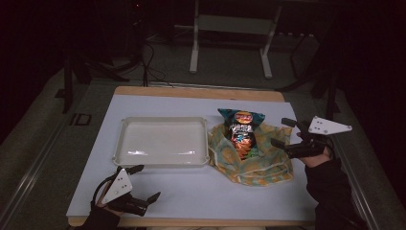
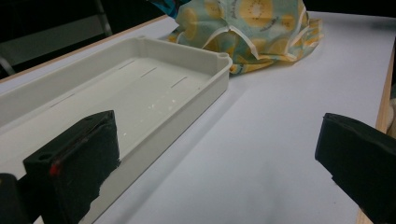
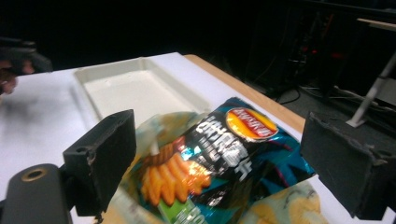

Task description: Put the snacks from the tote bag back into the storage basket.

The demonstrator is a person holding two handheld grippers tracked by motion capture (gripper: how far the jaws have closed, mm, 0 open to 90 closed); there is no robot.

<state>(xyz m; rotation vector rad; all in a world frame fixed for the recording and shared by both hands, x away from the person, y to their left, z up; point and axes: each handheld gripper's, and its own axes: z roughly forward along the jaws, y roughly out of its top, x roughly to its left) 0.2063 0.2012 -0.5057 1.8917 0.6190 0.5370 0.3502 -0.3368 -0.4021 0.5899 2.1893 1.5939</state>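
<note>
Crinkly foil, your chip bag (image 1: pixel 242 134) lies on the patterned cloth (image 1: pixel 268 165) beside the tray (image 1: pixel 163 141). Left gripper (image 2: pixel 215 158) gapes empty. Right gripper (image 3: pixel 229 163) gapes astride it: light, crushable, so pinch its top seam.

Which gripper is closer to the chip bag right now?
Right. The right gripper hovers open at the chip bag's right side, over the patterned cloth bag. The left gripper is open near the table's front-left edge, beyond the tray.
</note>
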